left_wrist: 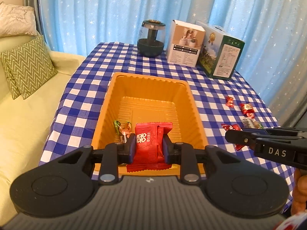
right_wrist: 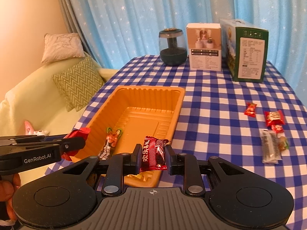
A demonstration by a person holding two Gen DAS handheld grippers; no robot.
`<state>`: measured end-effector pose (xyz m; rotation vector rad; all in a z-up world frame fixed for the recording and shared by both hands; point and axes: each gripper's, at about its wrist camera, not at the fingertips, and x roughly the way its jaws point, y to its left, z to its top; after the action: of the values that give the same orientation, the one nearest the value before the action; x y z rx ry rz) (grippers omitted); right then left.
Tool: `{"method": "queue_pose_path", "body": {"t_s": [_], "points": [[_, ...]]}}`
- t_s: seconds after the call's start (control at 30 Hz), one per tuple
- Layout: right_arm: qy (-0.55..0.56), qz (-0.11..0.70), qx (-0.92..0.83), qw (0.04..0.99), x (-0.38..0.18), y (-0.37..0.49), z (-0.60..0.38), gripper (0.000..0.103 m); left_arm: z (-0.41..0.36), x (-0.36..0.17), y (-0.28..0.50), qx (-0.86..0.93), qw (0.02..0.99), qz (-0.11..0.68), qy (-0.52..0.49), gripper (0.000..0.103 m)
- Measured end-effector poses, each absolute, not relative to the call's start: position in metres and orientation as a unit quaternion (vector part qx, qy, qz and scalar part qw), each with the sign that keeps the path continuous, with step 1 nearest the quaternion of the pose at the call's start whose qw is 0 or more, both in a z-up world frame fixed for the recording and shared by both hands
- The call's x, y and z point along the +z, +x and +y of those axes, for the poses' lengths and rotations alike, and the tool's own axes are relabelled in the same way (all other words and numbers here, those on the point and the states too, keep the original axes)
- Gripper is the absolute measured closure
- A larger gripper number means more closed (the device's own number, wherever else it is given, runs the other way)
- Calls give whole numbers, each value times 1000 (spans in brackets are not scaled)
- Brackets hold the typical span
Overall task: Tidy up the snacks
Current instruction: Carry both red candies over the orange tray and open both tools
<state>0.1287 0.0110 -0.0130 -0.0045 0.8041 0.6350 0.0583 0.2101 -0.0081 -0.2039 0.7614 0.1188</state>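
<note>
The left gripper [left_wrist: 147,147] is holding its fingers [left_wrist: 128,149] clamped on a bright red snack packet [left_wrist: 150,143], hanging over the near end of the orange tray [left_wrist: 145,78]; the right gripper [right_wrist: 152,158] is holding its fingers [right_wrist: 136,158] clamped on a darker red foil packet [right_wrist: 153,153], hanging over the tray's near right corner; one small wrapped sweet [right_wrist: 113,138] is already lying inside the tray, while several loose snacks [right_wrist: 273,117] are waiting on the checked tabletop [right_wrist: 211,103] well to the right.

The risks, as I judge them: both grippers are crowding the same near end of the tray, so they could knock together; the right packet is sitting close to the rim, so letting go there could tip it onto the tabletop; the light tray is lying near the tabletop's edge beside the sofa [left_wrist: 28,126], so a nudge could slide it off; the slippery wrappers may cling to the fingers on opening.
</note>
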Motion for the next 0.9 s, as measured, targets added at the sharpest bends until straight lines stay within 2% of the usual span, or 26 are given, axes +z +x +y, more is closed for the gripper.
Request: {"method": "queue_pose_path", "body": {"t_s": [0.47, 0.53, 0.9], "points": [[2, 399, 301, 866, -33, 161, 28, 78, 221, -30, 101, 46, 915, 387, -100, 76], [4, 400, 300, 866, -35, 163, 29, 78, 221, -31, 102, 42, 915, 388, -102, 73], [17, 405, 309, 860, -38, 164, 34, 77, 233, -28, 87, 71, 914, 383, -111, 71]]}}
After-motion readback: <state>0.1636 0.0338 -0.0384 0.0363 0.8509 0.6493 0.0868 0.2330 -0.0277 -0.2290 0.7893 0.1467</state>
